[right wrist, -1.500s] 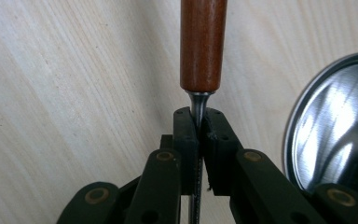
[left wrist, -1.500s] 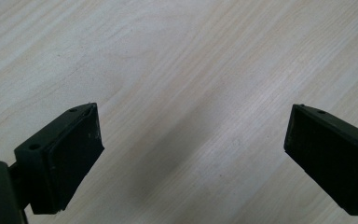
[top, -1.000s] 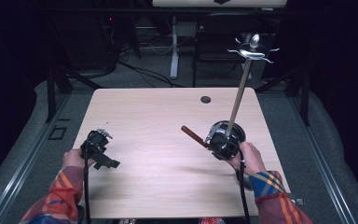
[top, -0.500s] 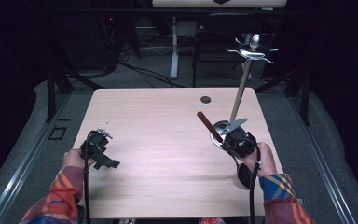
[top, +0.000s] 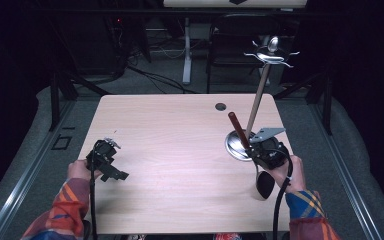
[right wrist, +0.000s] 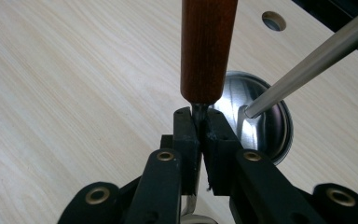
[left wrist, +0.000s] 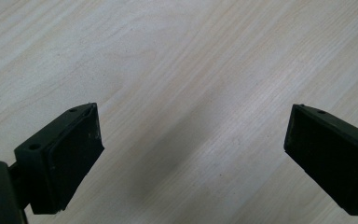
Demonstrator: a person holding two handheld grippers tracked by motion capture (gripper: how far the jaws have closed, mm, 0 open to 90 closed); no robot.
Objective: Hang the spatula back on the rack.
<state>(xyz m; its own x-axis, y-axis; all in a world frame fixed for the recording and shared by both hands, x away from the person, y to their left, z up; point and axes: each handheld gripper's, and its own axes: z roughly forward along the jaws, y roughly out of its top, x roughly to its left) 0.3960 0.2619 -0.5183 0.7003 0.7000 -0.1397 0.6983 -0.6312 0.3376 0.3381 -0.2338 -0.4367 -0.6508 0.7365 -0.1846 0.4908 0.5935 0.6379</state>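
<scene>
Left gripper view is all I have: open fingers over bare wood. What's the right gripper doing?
Observer: The right gripper is shut on the metal neck of a wooden-handled utensil.
Operator: Is the stand anywhere near it?
Observer: Yes, the stand's round metal base lies just beyond the fingers.
Operator: Which way does the handle point?
Observer: Up and away from the person, alongside the stand's pole.
</scene>
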